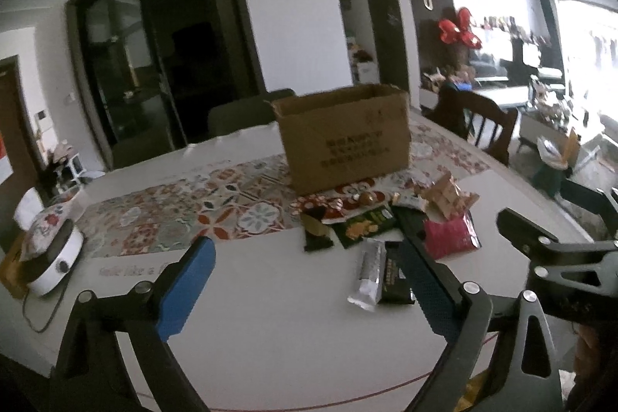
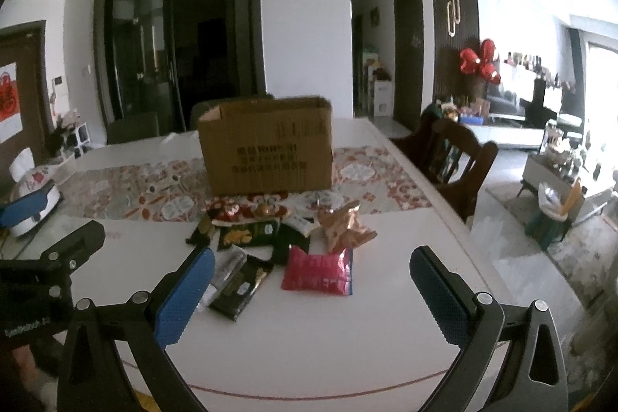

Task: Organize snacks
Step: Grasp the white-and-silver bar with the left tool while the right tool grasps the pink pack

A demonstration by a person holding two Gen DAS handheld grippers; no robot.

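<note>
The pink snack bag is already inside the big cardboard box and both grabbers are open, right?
Not quite. The pink snack bag is not in the cardboard box; it lies on the white table in front of it, as the right wrist view shows. Both grabbers, left and right, are open.

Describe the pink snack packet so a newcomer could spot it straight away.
Start at the open cardboard box standing on the patterned runner on the white table. A heap of snacks lies in front of it. The pink packet lies flat at the heap's near edge, the only bright pink one, just beyond a crumpled tan bag.
</note>
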